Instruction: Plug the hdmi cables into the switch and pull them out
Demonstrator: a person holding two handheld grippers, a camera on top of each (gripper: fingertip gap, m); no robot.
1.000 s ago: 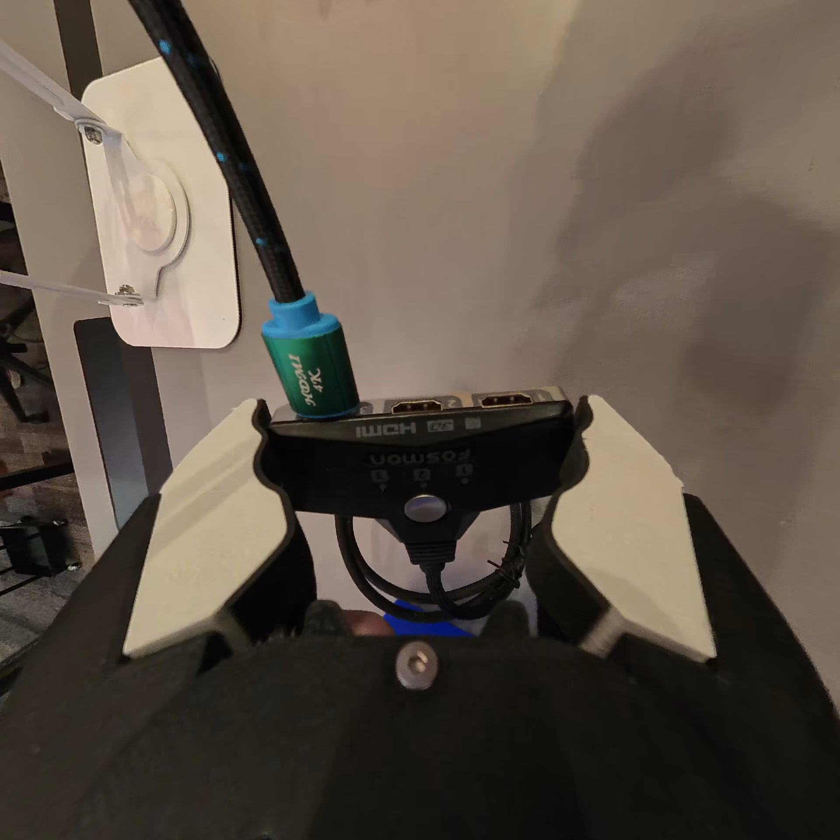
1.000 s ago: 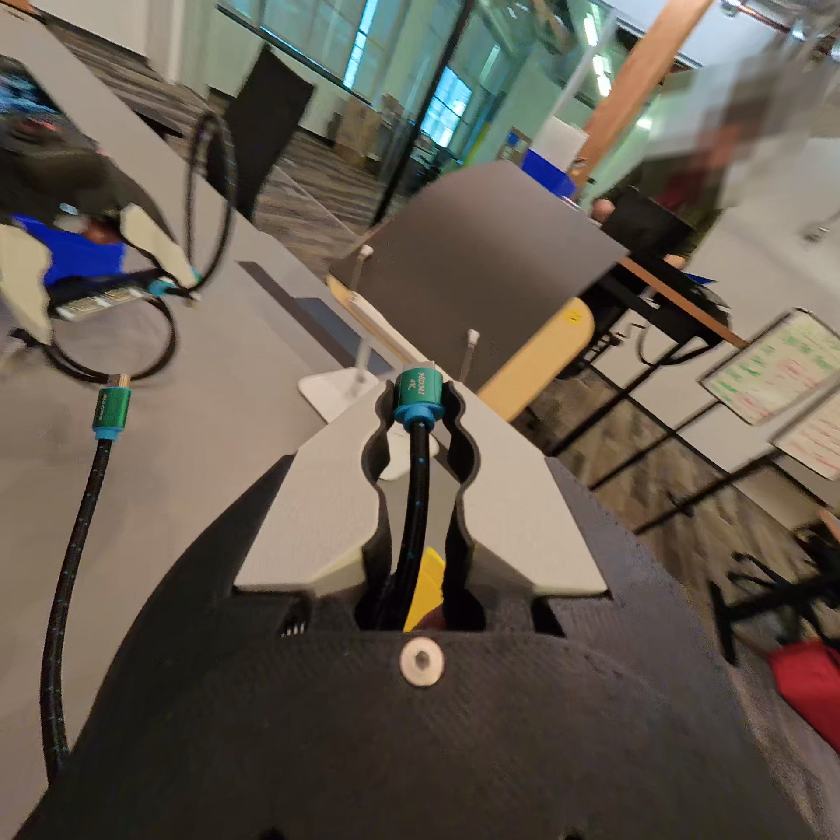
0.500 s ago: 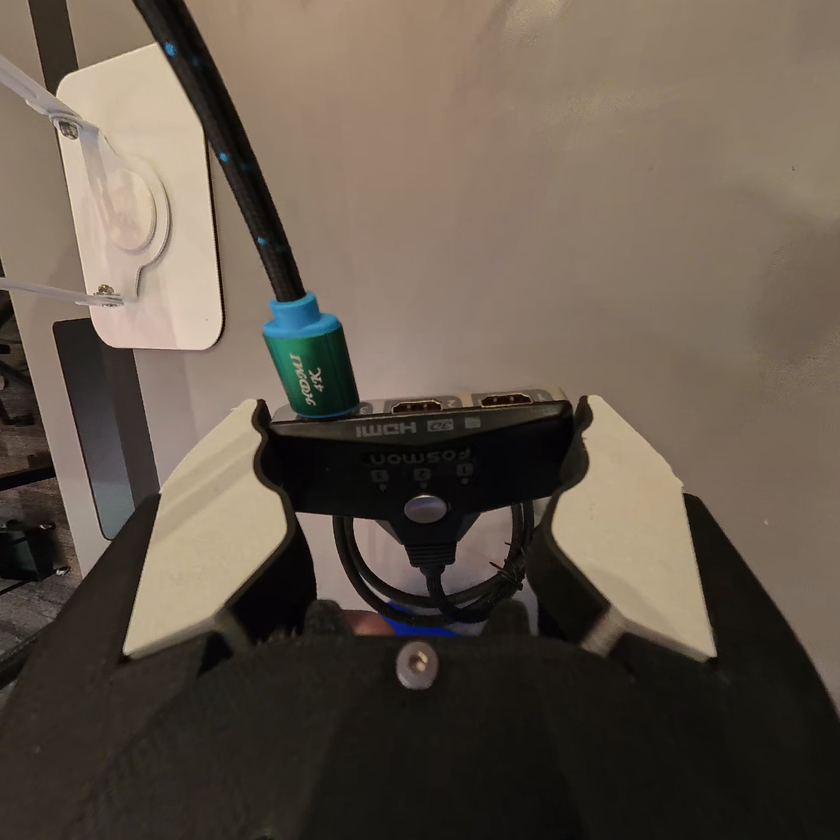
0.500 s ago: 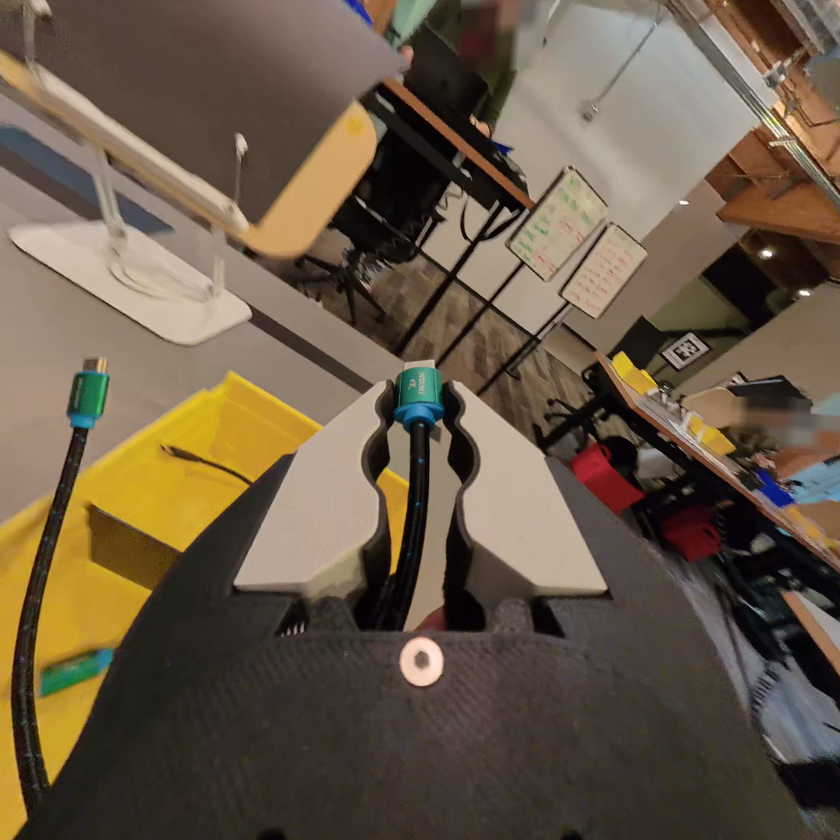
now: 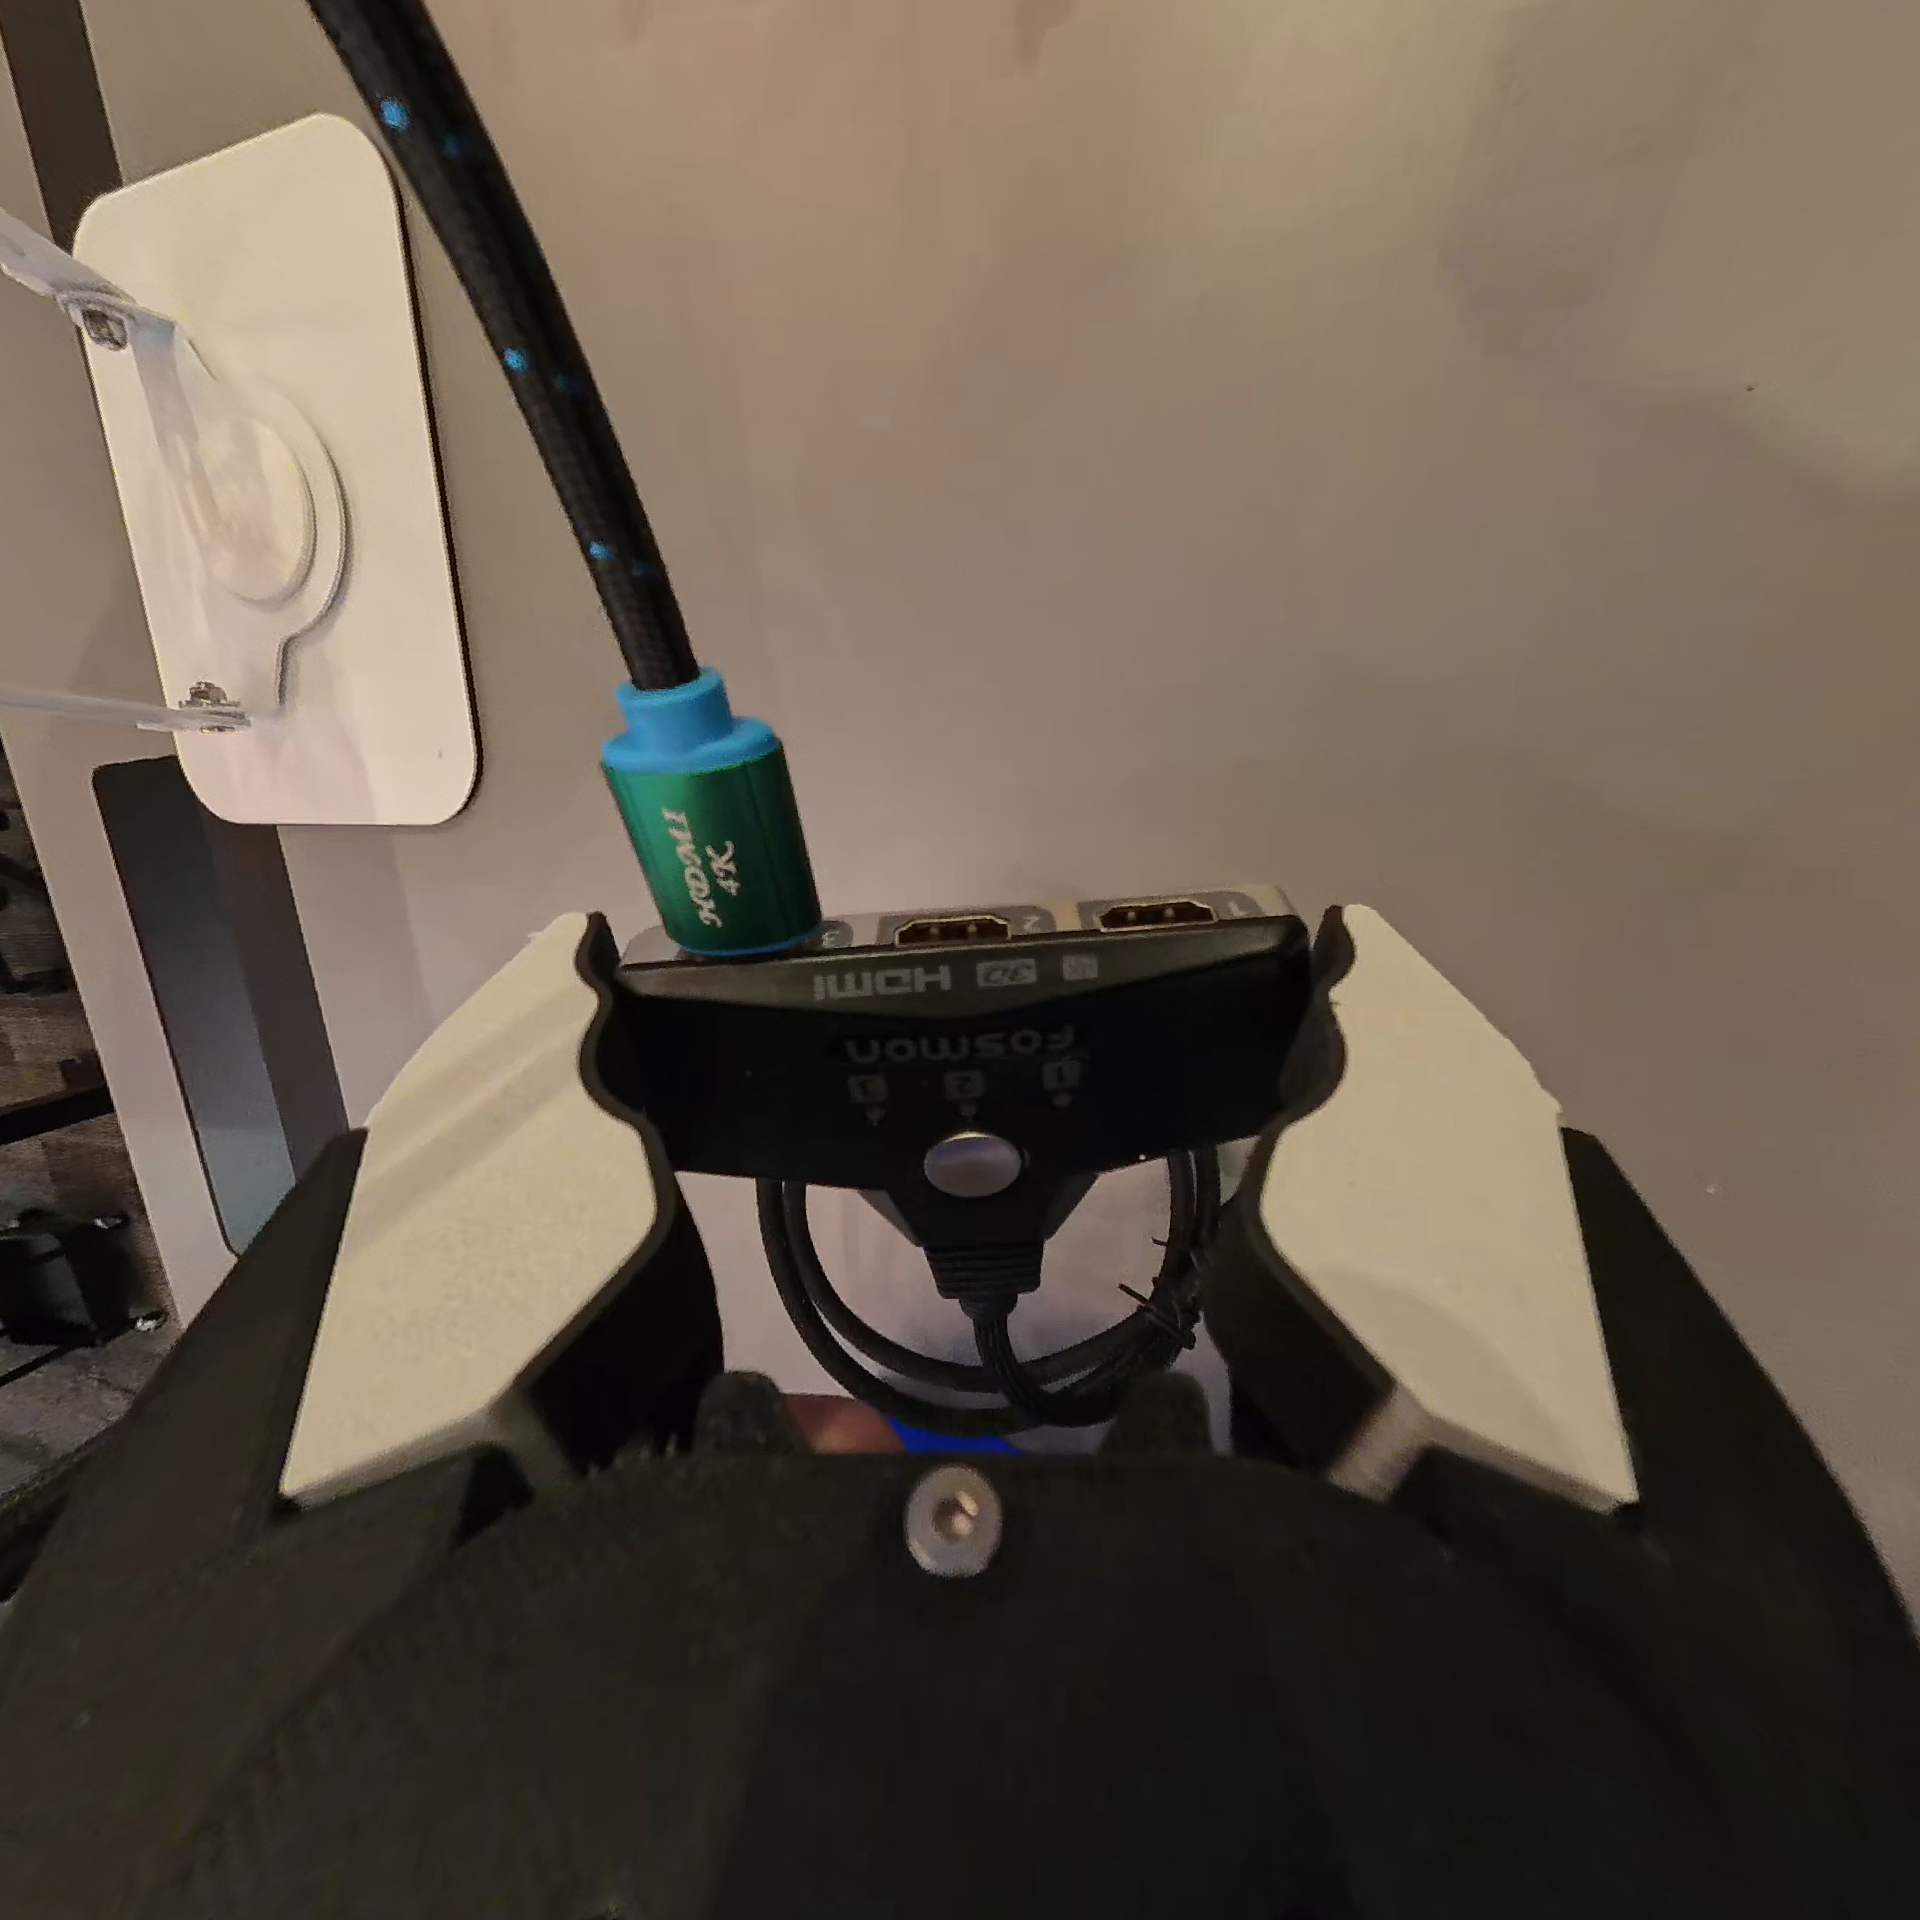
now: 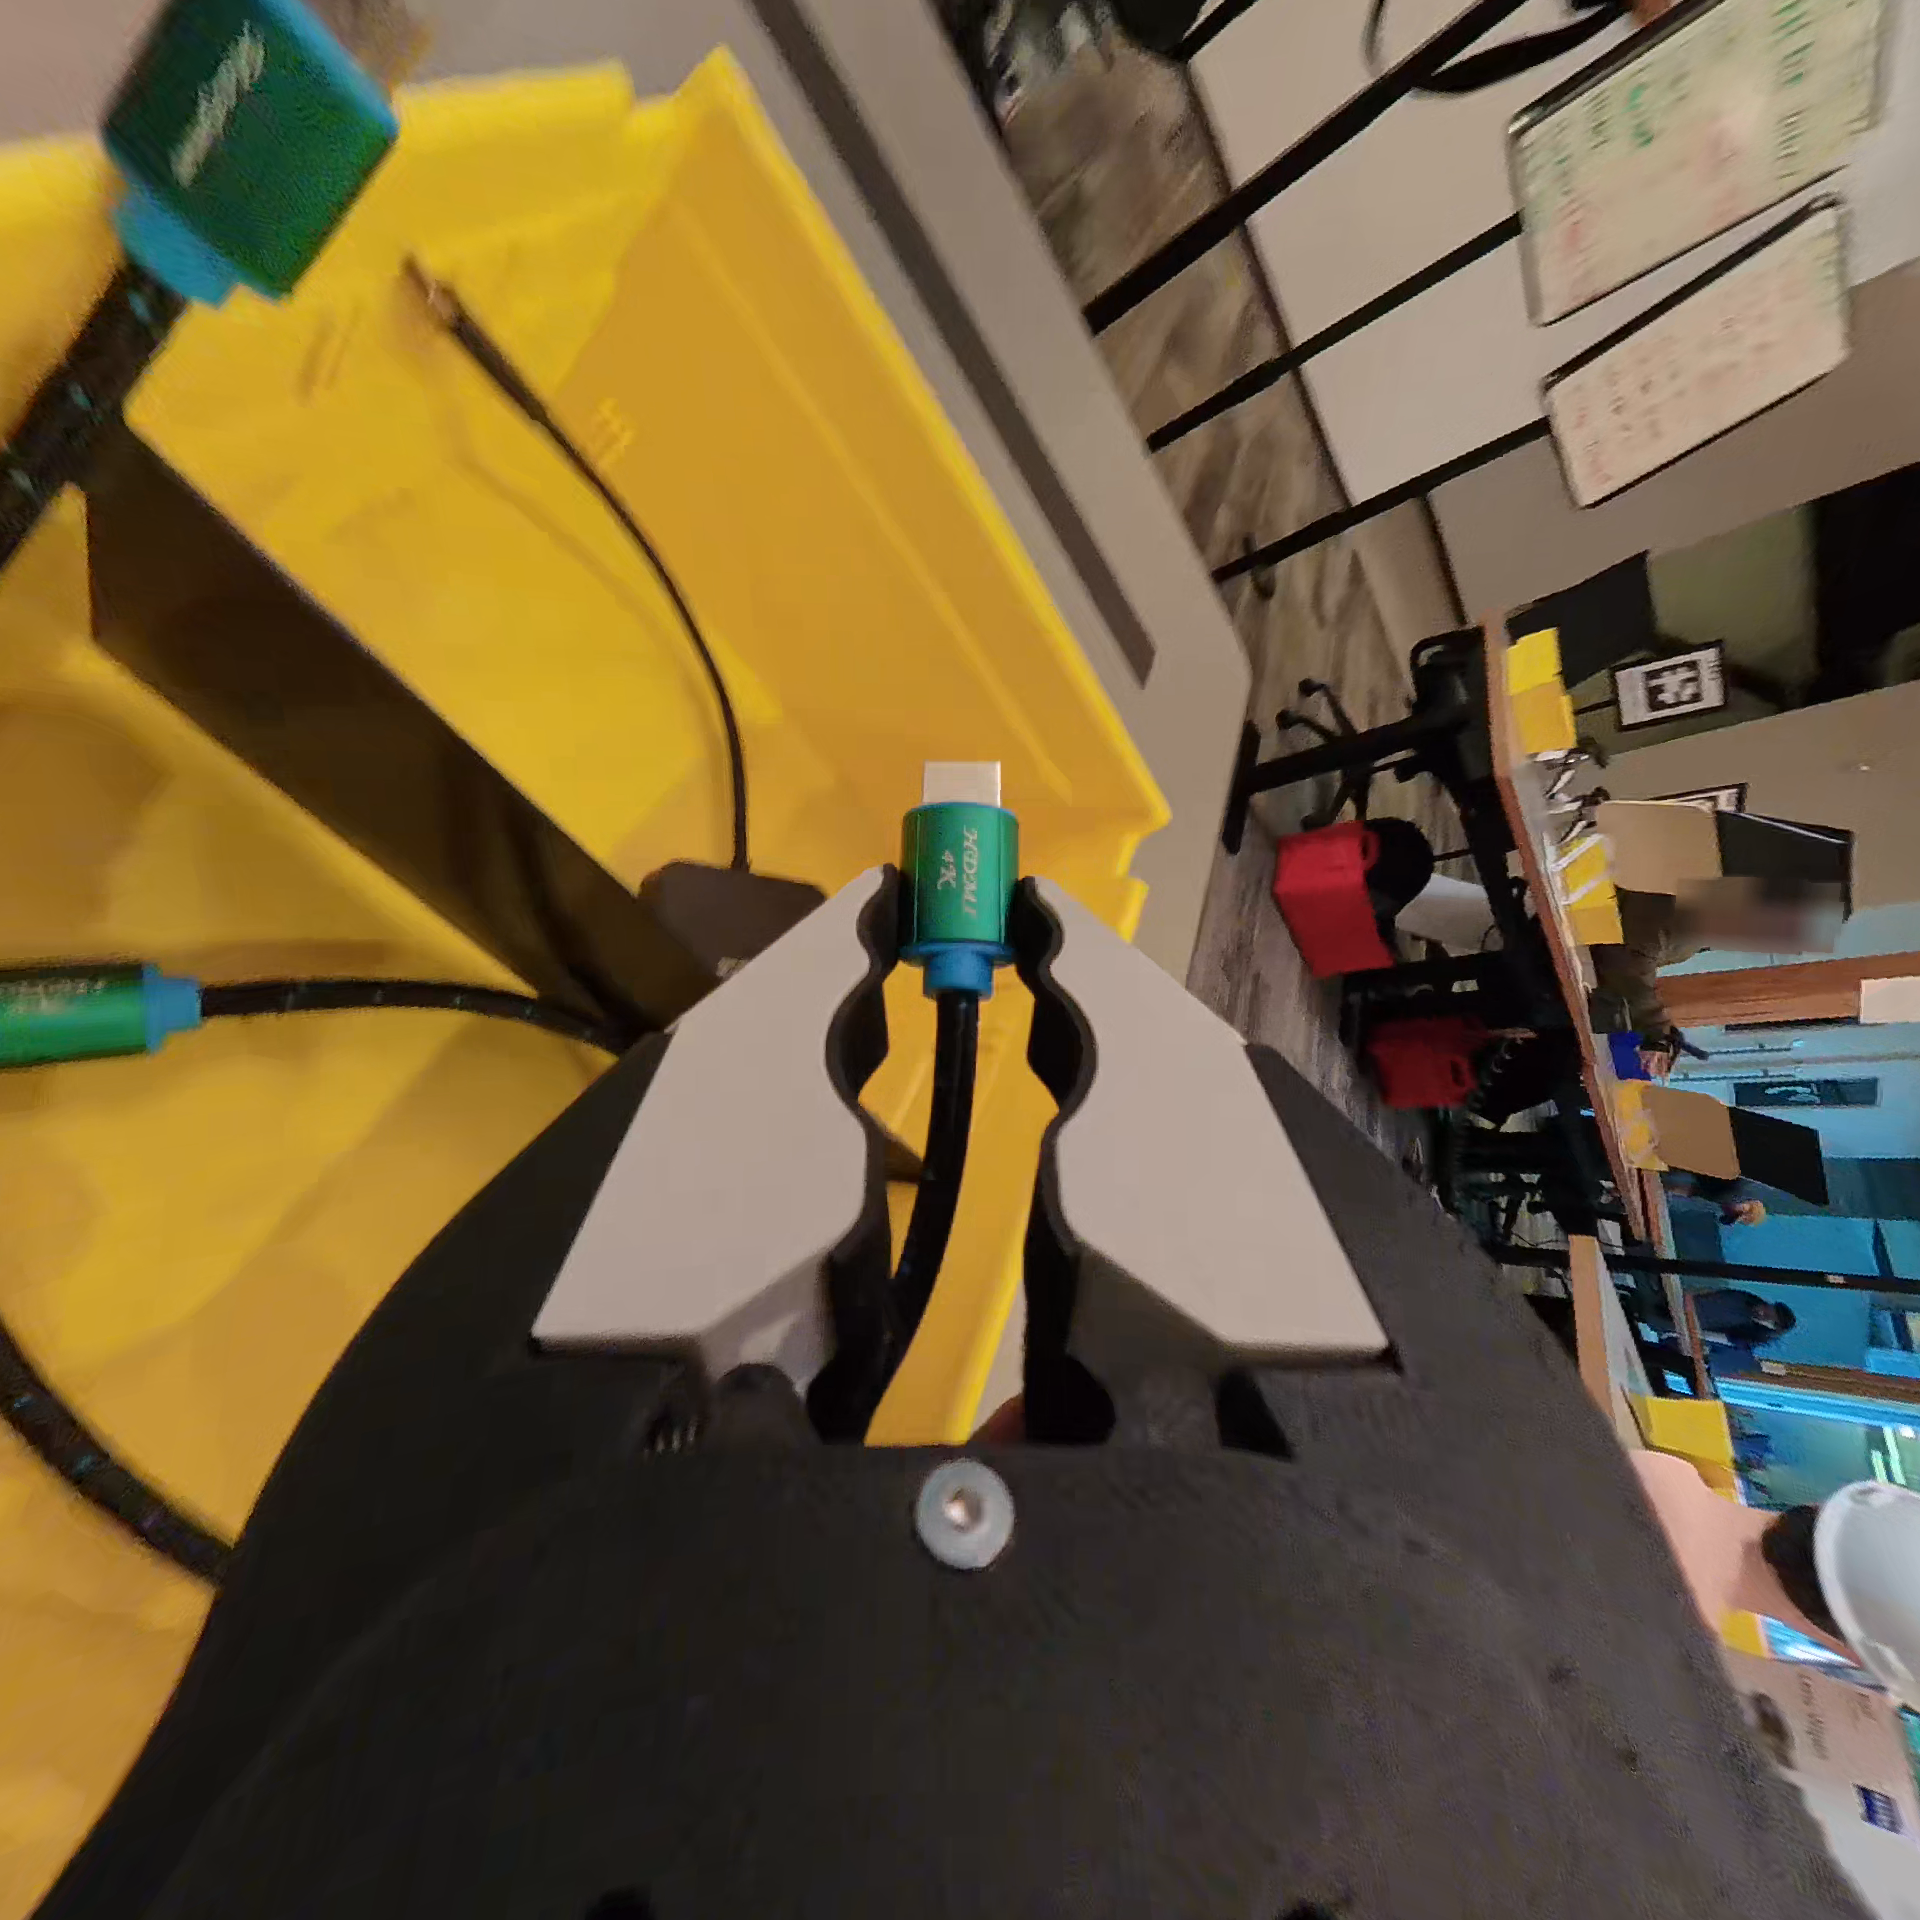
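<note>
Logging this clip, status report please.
Left gripper shut on switch, one plug seated, two ports open. Right gripper shut on second plug, over yellow bin. Nothing blocking.

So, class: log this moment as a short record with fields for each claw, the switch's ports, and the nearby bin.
left claw: shut on the black switch, gripping its two ends
plugged cable: green connector seated in the leftmost port
free ports: two, both open
right claw: shut on a second green connector, metal tip bare
yellow bin: behind it, holding more cables
</note>
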